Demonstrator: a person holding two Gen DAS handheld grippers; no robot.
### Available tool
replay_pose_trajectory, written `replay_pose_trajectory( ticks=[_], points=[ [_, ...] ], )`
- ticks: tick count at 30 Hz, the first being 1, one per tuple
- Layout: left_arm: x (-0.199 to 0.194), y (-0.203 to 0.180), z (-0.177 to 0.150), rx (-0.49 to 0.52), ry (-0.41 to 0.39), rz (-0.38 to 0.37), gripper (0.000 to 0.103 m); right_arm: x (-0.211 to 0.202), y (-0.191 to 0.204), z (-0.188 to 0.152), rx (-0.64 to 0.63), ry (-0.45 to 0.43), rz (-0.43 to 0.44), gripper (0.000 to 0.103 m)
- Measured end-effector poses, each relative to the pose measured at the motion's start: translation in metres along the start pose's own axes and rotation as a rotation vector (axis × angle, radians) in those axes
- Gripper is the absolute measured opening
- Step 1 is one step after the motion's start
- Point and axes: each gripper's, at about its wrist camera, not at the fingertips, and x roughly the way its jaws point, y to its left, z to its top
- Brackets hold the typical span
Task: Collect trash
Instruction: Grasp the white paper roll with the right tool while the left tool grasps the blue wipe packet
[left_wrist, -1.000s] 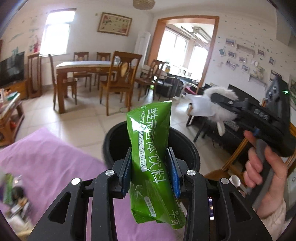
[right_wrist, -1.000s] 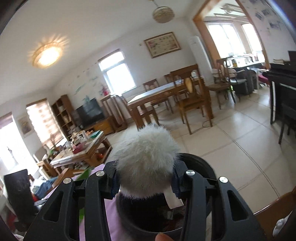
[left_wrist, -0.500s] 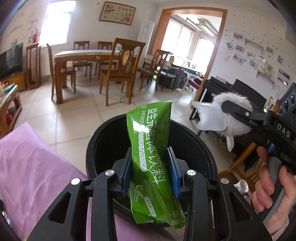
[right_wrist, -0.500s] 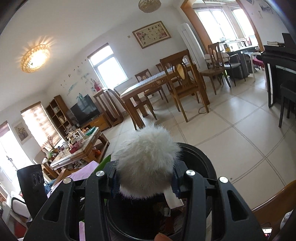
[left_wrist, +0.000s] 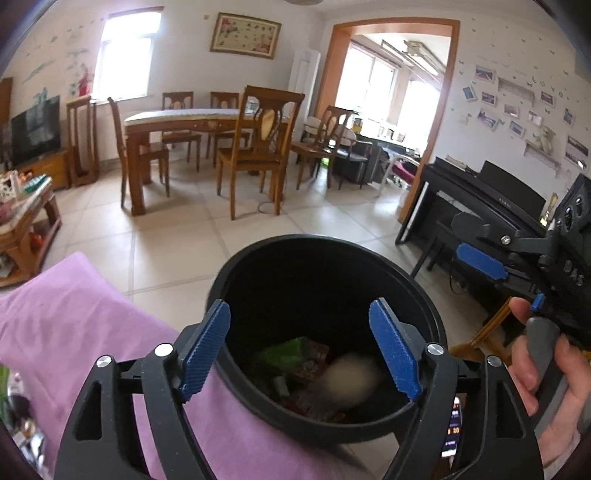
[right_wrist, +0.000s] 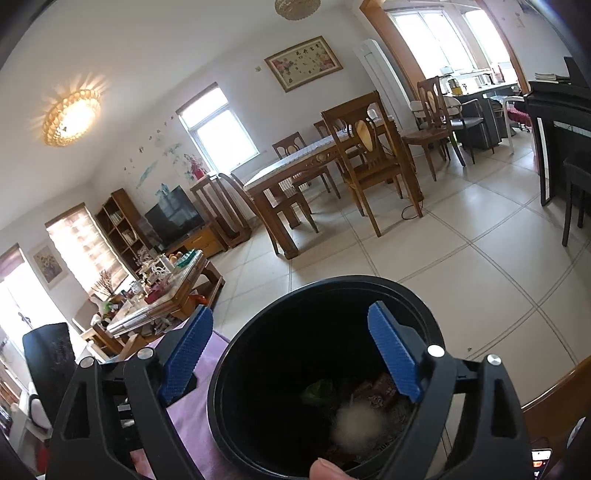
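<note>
A black round bin (left_wrist: 325, 243) stands right below both grippers. My left gripper (left_wrist: 301, 347) hangs over its near rim with its jaws opening and nothing between them. A green drink packet (left_wrist: 284, 350) lies inside on other wrappers. Beside it a white fluffy ball (left_wrist: 351, 376) shows as a blur. My right gripper (right_wrist: 291, 354) is also above the bin (right_wrist: 351, 284), its jaws opening around empty air. Under it are the fluffy ball (right_wrist: 356, 428) and the green packet (right_wrist: 317, 393). In the left wrist view one of its blue pads (left_wrist: 480, 260) reaches in from the right, held by a hand (left_wrist: 535, 362).
A purple cloth (left_wrist: 74, 314) lies to the left of the bin. Behind it is tiled floor, then a wooden dining table (left_wrist: 177, 118) with chairs. A black piano (left_wrist: 480, 199) stands at the right, a cluttered coffee table (right_wrist: 162, 295) at the left. A fingertip (right_wrist: 328, 469) shows at the bin's near rim.
Both grippers have opened. The green packet left the left jaws and the fluffy ball left the right jaws; both are now in the bin. The left gripper moved closer over the bin.
</note>
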Motion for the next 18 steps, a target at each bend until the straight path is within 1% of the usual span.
replay_pose_trajectory(
  ticks=[1,5,7,9,10,11,13,15,16,17,18],
  points=[
    [-0.006,0.003,-0.001,-0.005,-0.006,0.008,0.082,0.0,0.001,0.0,-0.001,0.004,0.006,0.088],
    [-0.041,0.015,-0.011,-0.022,-0.026,0.03,0.082,0.005,0.014,-0.003,-0.037,0.016,0.013,0.088],
    [-0.059,0.028,-0.017,-0.037,-0.034,0.05,0.082,0.009,0.023,-0.006,-0.061,0.032,0.022,0.088],
    [-0.081,0.052,-0.024,-0.062,-0.043,0.088,0.083,0.015,0.035,-0.012,-0.086,0.058,0.034,0.088],
    [-0.092,0.063,-0.027,-0.075,-0.046,0.113,0.084,0.019,0.044,-0.016,-0.102,0.074,0.046,0.088],
    [-0.104,0.079,-0.03,-0.093,-0.05,0.148,0.088,0.023,0.055,-0.022,-0.123,0.093,0.061,0.088],
    [-0.127,0.112,-0.036,-0.129,-0.058,0.216,0.088,0.03,0.078,-0.035,-0.172,0.13,0.086,0.088],
    [-0.154,0.156,-0.047,-0.18,-0.061,0.306,0.088,0.037,0.1,-0.049,-0.223,0.172,0.119,0.088],
    [-0.164,0.173,-0.05,-0.199,-0.057,0.333,0.088,0.042,0.115,-0.06,-0.252,0.202,0.149,0.088],
    [-0.177,0.199,-0.059,-0.23,-0.043,0.381,0.088,0.045,0.129,-0.069,-0.276,0.229,0.175,0.088],
    [-0.184,0.215,-0.062,-0.245,-0.033,0.413,0.088,0.05,0.141,-0.078,-0.301,0.255,0.2,0.088]
  ],
)
